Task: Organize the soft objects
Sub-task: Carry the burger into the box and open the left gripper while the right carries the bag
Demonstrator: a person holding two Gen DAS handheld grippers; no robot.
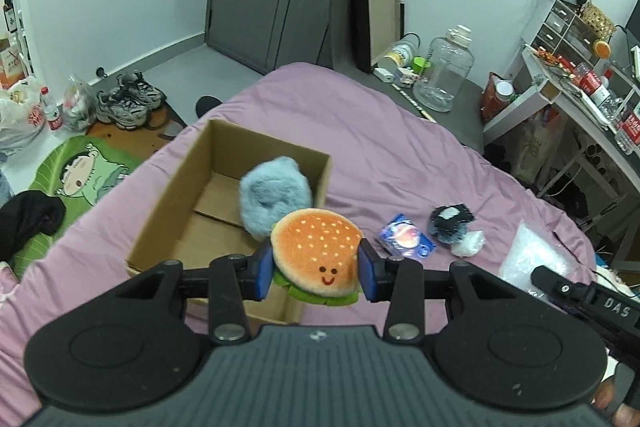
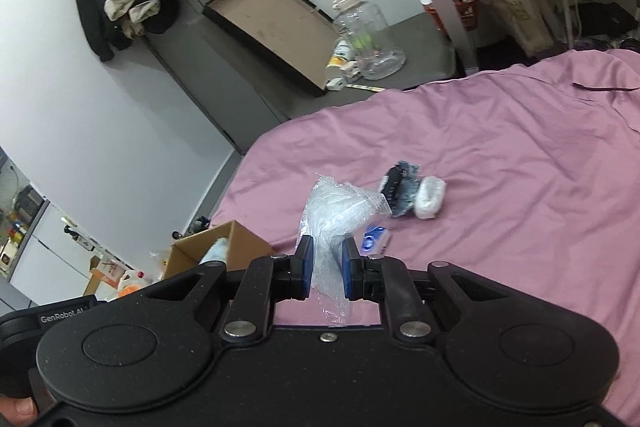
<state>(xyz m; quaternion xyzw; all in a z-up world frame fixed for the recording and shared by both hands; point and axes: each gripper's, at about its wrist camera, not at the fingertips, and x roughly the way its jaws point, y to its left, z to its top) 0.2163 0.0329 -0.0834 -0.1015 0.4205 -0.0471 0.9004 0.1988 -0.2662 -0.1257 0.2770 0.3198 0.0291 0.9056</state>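
The left gripper [image 1: 316, 269] is up above the cardboard box [image 1: 188, 187], and its two blue pads squeeze a burger toy [image 1: 316, 255]. The right gripper [image 2: 327, 269] is off to the side of the box, pinching a clear plastic bag [image 2: 332, 223].

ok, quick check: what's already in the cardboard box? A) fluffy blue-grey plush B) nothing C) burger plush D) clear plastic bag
A: the fluffy blue-grey plush sits inside the cardboard box, while the burger plush is clamped in the left gripper near the box's front corner and the clear plastic bag is pinched in the right gripper.
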